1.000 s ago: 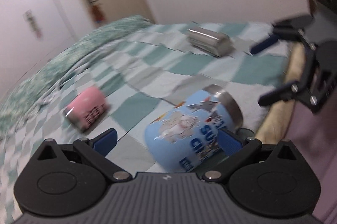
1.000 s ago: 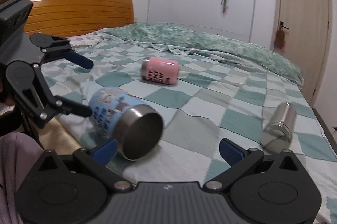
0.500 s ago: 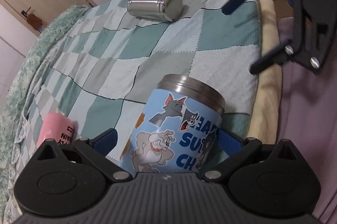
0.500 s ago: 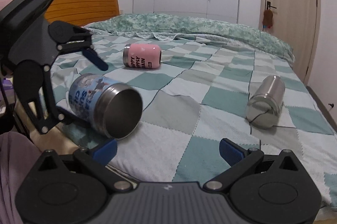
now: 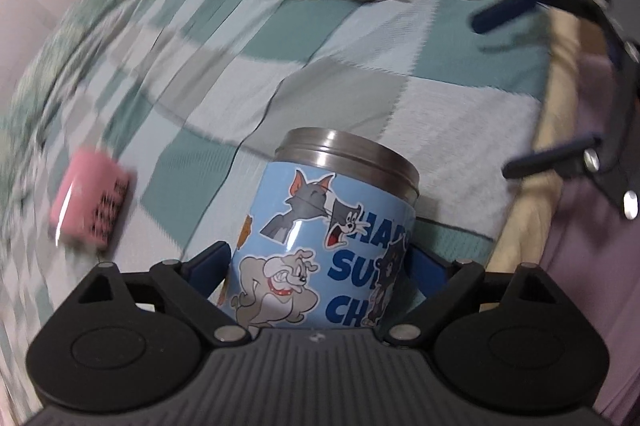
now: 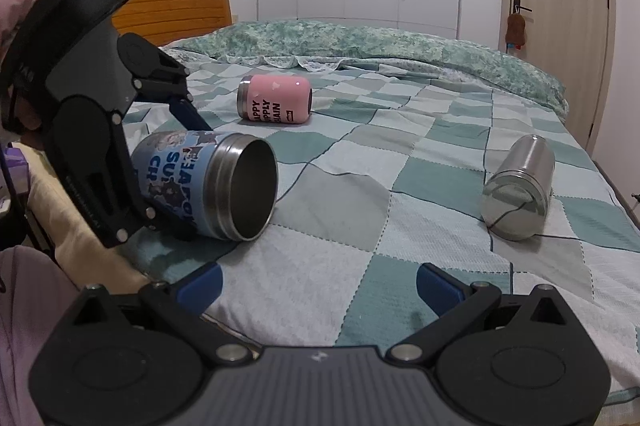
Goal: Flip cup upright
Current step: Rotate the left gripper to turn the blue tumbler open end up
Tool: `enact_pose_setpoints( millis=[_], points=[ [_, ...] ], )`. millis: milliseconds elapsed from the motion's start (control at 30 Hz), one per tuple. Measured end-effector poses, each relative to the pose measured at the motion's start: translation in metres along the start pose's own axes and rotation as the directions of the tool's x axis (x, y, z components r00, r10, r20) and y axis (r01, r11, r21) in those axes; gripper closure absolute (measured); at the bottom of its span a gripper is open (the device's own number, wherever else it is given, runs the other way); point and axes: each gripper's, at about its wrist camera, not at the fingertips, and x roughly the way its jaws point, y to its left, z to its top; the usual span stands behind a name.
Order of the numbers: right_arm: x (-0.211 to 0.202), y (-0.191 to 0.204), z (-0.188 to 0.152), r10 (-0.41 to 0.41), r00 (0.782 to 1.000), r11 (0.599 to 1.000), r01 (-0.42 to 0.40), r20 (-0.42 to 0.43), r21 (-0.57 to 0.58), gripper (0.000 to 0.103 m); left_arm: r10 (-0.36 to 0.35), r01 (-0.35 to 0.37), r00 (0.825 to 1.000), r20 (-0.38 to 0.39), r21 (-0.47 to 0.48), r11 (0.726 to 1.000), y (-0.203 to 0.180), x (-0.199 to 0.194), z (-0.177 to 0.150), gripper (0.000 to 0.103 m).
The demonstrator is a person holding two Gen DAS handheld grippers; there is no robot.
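A blue cartoon-printed steel cup (image 6: 200,181) lies on its side near the bed's near edge, its open mouth facing my right gripper. My left gripper (image 5: 320,266) is shut on this cup (image 5: 332,246), a blue pad on each side of its body; it also shows in the right wrist view (image 6: 176,161). My right gripper (image 6: 318,284) is open and empty, low over the bed edge, right of the cup. It shows in the left wrist view (image 5: 536,81) at the right.
A pink cup (image 6: 274,104) lies on its side further back on the checked bedspread (image 6: 400,185). A plain steel cup (image 6: 520,197) lies on its side at the right. A wooden headboard (image 6: 172,9) stands at the left; wardrobes and a door stand behind.
My left gripper has closed its pads onto the blue cup and swung round with it. My right gripper has stayed open near the bed edge.
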Motion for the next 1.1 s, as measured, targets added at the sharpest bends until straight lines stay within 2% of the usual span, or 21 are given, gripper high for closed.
enact_pose_setpoints(
  millis=[100, 200, 233, 267, 367, 467, 567, 633, 700, 733, 767, 833, 867, 900, 967, 1000, 1100],
  points=[
    [0.002, -0.002, 0.0, 0.0, 1.0, 1.0, 0.0, 0.0, 0.003, 0.0, -0.007, -0.007, 0.997, -0.08, -0.174, 0.985, 0.01, 0.0, 0.007, 0.009],
    [0.003, -0.004, 0.001, 0.007, 1.0, 1.0, -0.007, 0.004, 0.008, 0.0, -0.051, -0.012, 0.986, -0.156, -0.375, 0.927, 0.026, -0.001, 0.007, 0.009],
    [0.004, -0.005, 0.001, 0.011, 1.0, 1.0, -0.011, 0.006, 0.008, 0.0, -0.069, -0.014, 0.982, -0.174, -0.436, 0.9, 0.03, -0.002, 0.005, 0.009],
    [0.004, -0.006, 0.001, 0.017, 1.0, 1.0, -0.017, 0.008, 0.006, 0.0, -0.093, -0.02, 0.976, -0.195, -0.508, 0.861, 0.036, -0.003, 0.002, 0.01],
    [0.006, -0.007, 0.003, 0.033, 0.999, 0.999, -0.033, 0.015, -0.001, 0.0, -0.134, -0.032, 0.97, -0.204, -0.65, 0.759, 0.047, -0.009, -0.011, 0.01],
    [0.009, -0.008, 0.004, 0.051, 0.998, 0.999, -0.051, 0.022, -0.01, 0.0, -0.163, -0.05, 0.966, -0.198, -0.769, 0.637, 0.053, -0.015, -0.03, 0.011],
    [0.012, -0.009, 0.004, 0.066, 0.998, 0.998, -0.065, 0.024, -0.016, 0.0, -0.15, -0.061, 0.973, -0.177, -0.817, 0.573, 0.052, -0.022, -0.042, 0.011],
    [0.014, -0.008, 0.004, 0.073, 0.997, 0.997, -0.073, 0.024, -0.021, 0.0, -0.148, -0.068, 0.973, -0.176, -0.836, 0.544, 0.053, -0.024, -0.045, 0.011],
    [0.015, -0.008, 0.004, 0.08, 0.996, 0.997, -0.079, 0.026, -0.023, 0.0, -0.15, -0.07, 0.972, -0.179, -0.836, 0.545, 0.053, -0.024, -0.044, 0.01],
    [0.015, -0.008, 0.004, 0.082, 0.996, 0.996, -0.081, 0.028, -0.024, 0.0, -0.15, -0.071, 0.972, -0.183, -0.83, 0.553, 0.053, -0.024, -0.043, 0.01],
    [0.015, -0.008, 0.005, 0.083, 0.996, 0.996, -0.082, 0.031, -0.023, 0.0, -0.153, -0.07, 0.97, -0.19, -0.816, 0.574, 0.053, -0.022, -0.041, 0.01],
    [0.014, -0.009, 0.005, 0.085, 0.996, 0.996, -0.084, 0.035, -0.021, 0.0, -0.132, -0.087, 0.964, -0.232, -0.74, 0.667, 0.05, -0.016, -0.031, 0.004],
    [0.014, -0.009, 0.004, 0.085, 0.996, 0.996, -0.084, 0.035, -0.022, 0.0, -0.1, -0.106, 0.961, -0.257, -0.678, 0.728, 0.047, -0.014, -0.024, 0.002],
    [0.014, -0.009, 0.004, 0.085, 0.996, 0.996, -0.084, 0.035, -0.023, 0.0, -0.076, -0.115, 0.96, -0.27, -0.626, 0.771, 0.044, -0.012, -0.02, 0.001],
    [0.014, -0.009, 0.003, 0.085, 0.996, 0.996, -0.084, 0.032, -0.025, 0.0, -0.051, -0.117, 0.956, -0.288, -0.536, 0.836, 0.039, -0.008, -0.013, 0.001],
    [0.014, -0.009, 0.003, 0.083, 0.996, 0.996, -0.082, 0.03, -0.024, 0.0, -0.04, -0.117, 0.955, -0.294, -0.497, 0.86, 0.037, -0.007, -0.01, 0.001],
    [0.015, -0.01, 0.002, 0.077, 0.997, 0.997, -0.076, 0.026, -0.02, 0.0, -0.01, -0.114, 0.954, -0.298, -0.396, 0.911, 0.03, -0.002, -0.003, 0.001]
  ],
)
